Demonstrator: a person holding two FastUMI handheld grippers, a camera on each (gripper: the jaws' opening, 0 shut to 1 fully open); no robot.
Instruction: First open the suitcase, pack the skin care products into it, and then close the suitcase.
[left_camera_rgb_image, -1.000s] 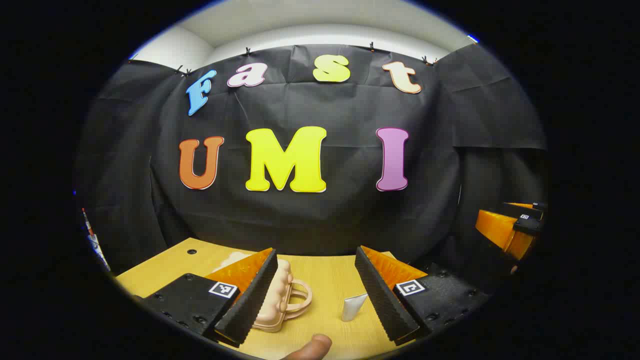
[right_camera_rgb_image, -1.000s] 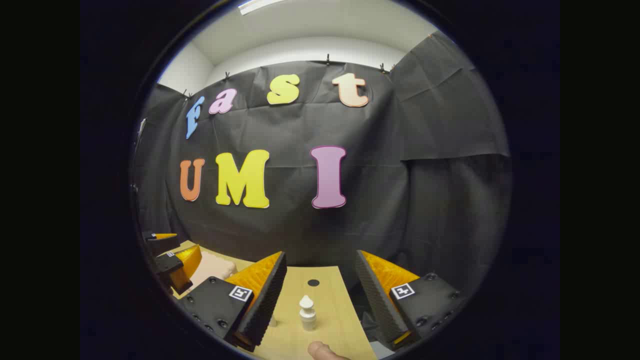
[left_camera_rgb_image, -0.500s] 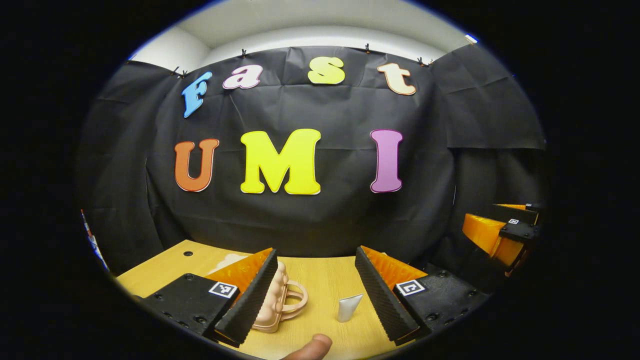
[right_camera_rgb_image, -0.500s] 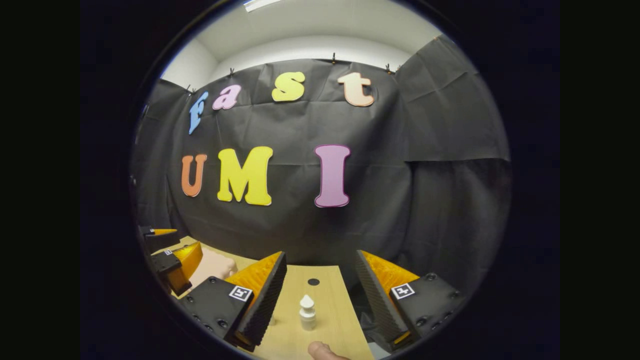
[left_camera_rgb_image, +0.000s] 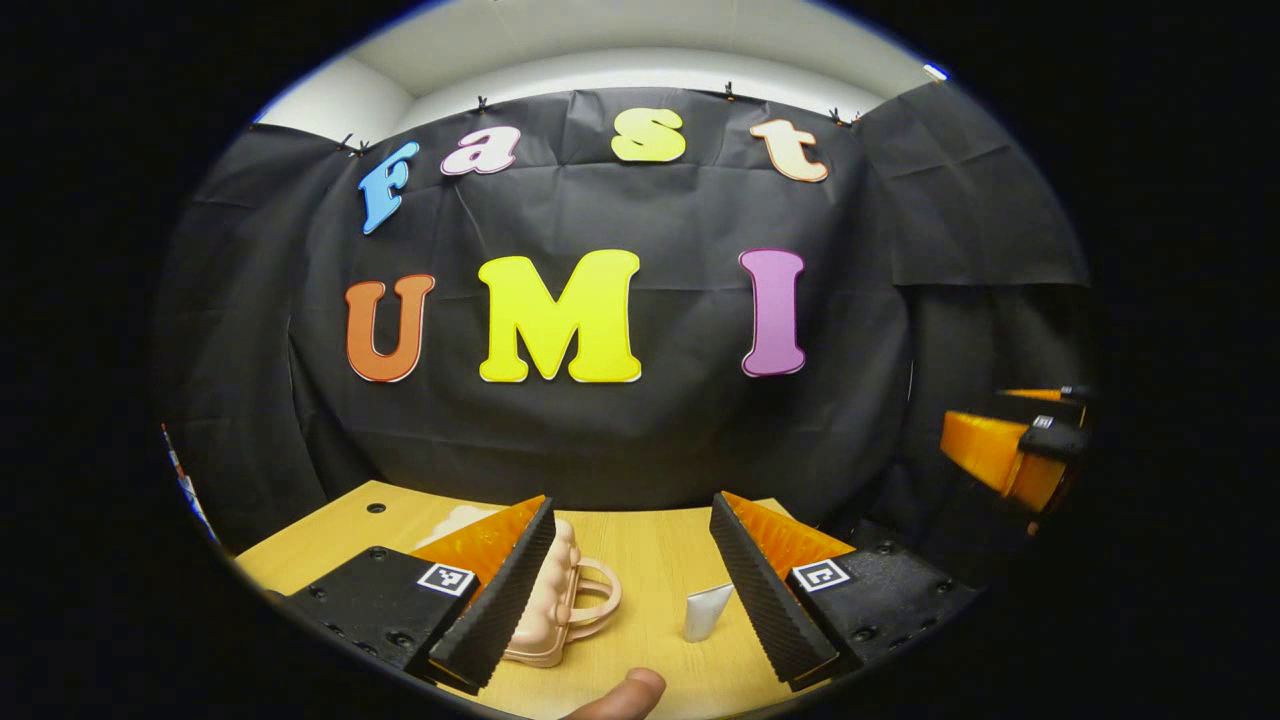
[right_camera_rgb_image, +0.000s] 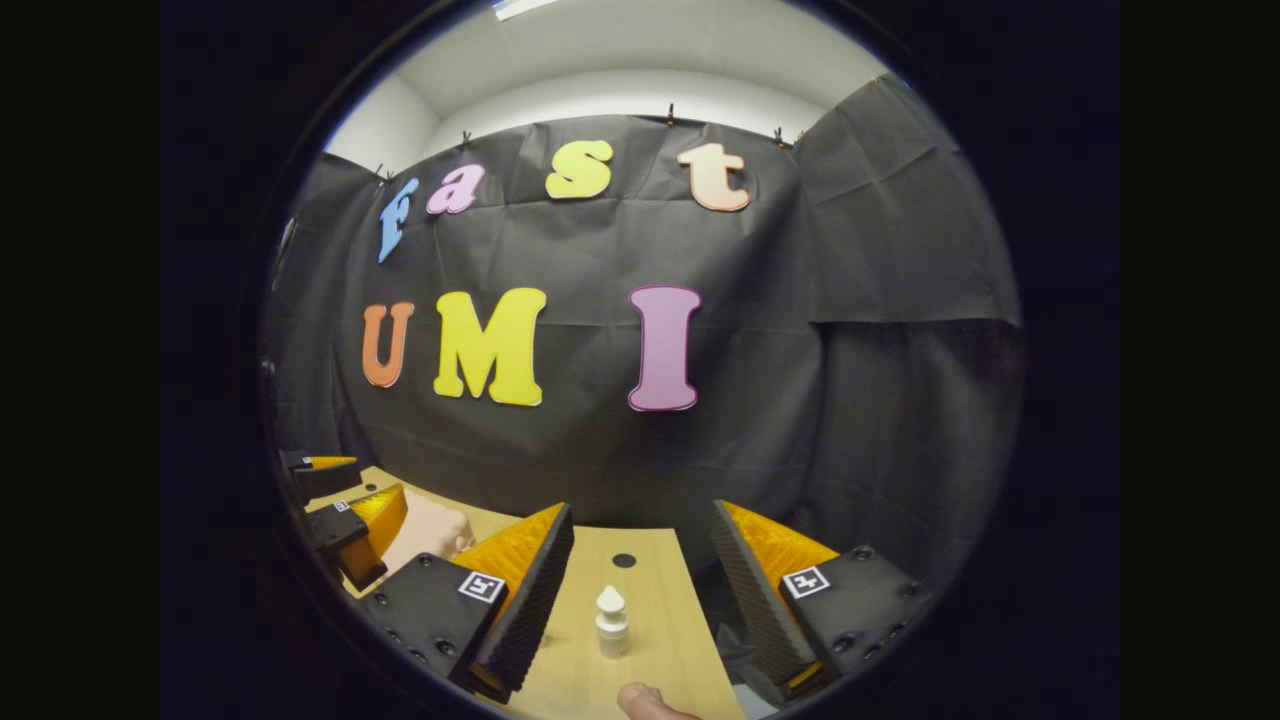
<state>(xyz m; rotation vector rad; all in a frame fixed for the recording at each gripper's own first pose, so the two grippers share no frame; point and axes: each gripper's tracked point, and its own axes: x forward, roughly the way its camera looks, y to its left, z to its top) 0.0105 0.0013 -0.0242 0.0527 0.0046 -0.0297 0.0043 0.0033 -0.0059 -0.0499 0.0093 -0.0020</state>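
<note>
Suitcase (left_camera_rgb_image: 548, 608) closed on wooden table (left_camera_rgb_image: 650, 560), black-draped booth.

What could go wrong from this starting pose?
The small white bottle stands upright between the open right gripper fingers; a careless approach might topple it. The pink suitcase is still closed, partly behind a left gripper finger, so its handle could get bumped. The white tube nearby may be knocked aside.

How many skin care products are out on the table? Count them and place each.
2: a white tube on the table right of the pink suitcase, and a small white bottle standing upright ahead of the right gripper. Others may be hidden.
</note>
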